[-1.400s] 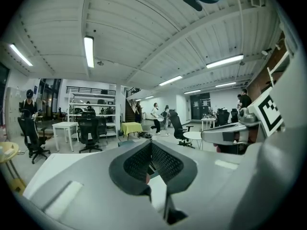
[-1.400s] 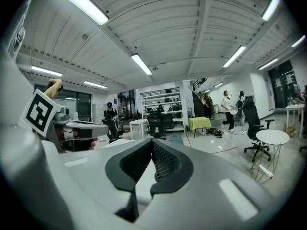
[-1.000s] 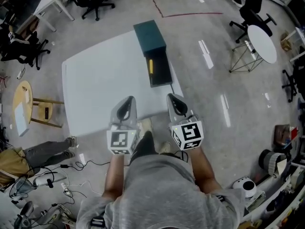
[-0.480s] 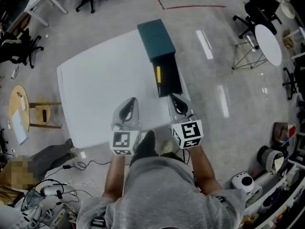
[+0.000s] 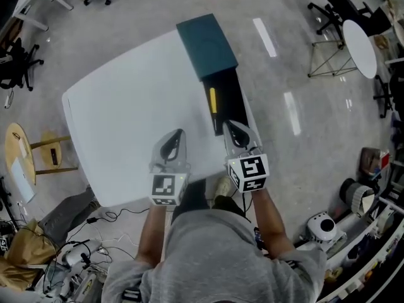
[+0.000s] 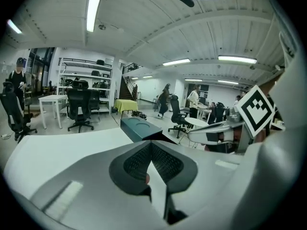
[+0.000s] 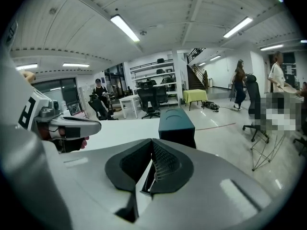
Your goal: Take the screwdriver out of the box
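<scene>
Your left gripper (image 5: 175, 134) and your right gripper (image 5: 231, 126) sit side by side over the near edge of the white table (image 5: 126, 106), both pointing away from you. In the left gripper view the jaws of the left gripper (image 6: 151, 145) meet at their tips with nothing between them. The right gripper view shows the same: the right gripper (image 7: 152, 143) is closed and empty. The screwdriver (image 5: 213, 100), with its yellow handle, lies lengthwise in the black open tray (image 5: 230, 90) that reaches out toward you from the dark teal box (image 5: 207, 38) at the table's far right side. Your right gripper is the nearer one, its tip showing just at the tray's near end, though contact cannot be judged. Your left gripper is well to the left of the tray, above bare tabletop.
</scene>
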The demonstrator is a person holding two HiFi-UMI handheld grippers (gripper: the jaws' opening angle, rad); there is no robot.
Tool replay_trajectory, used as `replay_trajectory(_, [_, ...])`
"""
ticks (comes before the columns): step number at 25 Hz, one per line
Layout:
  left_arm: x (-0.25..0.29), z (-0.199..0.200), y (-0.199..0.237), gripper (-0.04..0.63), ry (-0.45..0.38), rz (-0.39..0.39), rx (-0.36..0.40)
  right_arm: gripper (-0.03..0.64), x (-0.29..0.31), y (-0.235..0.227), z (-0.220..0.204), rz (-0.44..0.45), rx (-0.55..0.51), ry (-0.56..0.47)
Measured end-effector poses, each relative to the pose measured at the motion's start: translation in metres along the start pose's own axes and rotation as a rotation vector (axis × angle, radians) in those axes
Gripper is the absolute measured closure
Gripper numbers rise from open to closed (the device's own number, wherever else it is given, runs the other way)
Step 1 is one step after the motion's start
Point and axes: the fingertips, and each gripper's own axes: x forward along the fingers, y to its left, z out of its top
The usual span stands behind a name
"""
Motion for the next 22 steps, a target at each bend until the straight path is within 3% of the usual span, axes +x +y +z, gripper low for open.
replay_trajectory(12, [0.052,-0.028,0.028,0.583,0.078,-0.029,-0.048,0.612,0.062,-0.023,-0.024,-0.02,0.04,0.119])
replay_trajectory(18, [0.061,-0.032,0.034,0.583,0.095,-0.028,-0.061,0.612,0.082,-0.03,-0.039,-0.015,0.078,0.23])
replay_trajectory(22, [0.067,-0.036,0.039,0.583,0.107,-0.024,-0.067,0.554,0.097,-0.031,-0.053,0.014,0.129,0.316])
